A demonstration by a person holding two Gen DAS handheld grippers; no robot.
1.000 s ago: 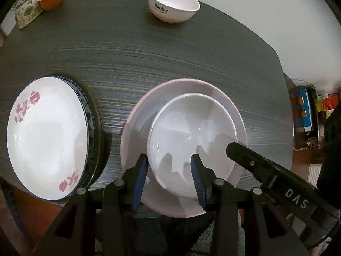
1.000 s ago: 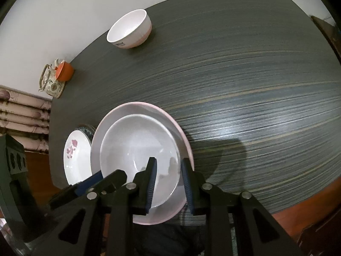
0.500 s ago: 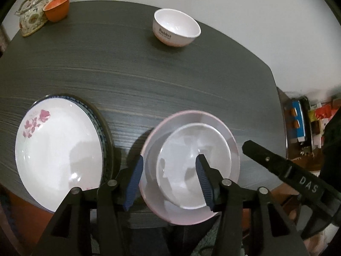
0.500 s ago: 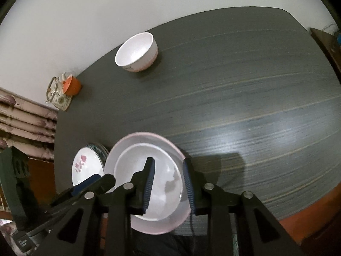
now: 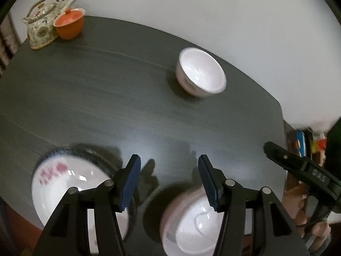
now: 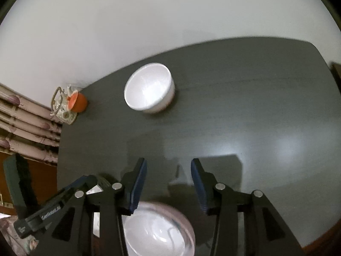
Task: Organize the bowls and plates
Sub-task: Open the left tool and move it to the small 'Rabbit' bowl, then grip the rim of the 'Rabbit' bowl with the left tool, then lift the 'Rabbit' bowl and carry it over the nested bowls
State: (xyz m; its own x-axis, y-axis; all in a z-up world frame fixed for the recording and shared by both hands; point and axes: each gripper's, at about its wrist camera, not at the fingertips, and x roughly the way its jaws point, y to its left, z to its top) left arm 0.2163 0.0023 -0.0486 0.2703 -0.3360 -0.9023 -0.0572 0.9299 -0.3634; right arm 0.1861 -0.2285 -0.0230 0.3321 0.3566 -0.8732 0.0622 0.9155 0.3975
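Observation:
A white bowl (image 5: 201, 75) stands alone at the far side of the dark table; it also shows in the right wrist view (image 6: 149, 90). Near the front edge a white plate (image 5: 191, 228) lies stacked in a pink-rimmed plate (image 5: 168, 215), seen also in the right wrist view (image 6: 153, 230). A white plate with pink flowers (image 5: 61, 183) lies on a blue-rimmed plate (image 5: 93, 153) at the left. My left gripper (image 5: 169, 178) is open and empty above the front stacks. My right gripper (image 6: 168, 180) is open and empty above the pink-rimmed stack.
A floral teapot (image 5: 41, 21) and an orange lidded cup (image 5: 69, 23) stand at the far left corner of the dark table (image 5: 106, 96). A white wall runs behind the table. The right gripper's body (image 5: 298, 166) shows at the right of the left wrist view.
Both grippers have lifted and tilted up away from the pink-rimmed stack, so the far bowl now sits nearer the view centre. Both jaws have opened wider. The view is motion-blurred.

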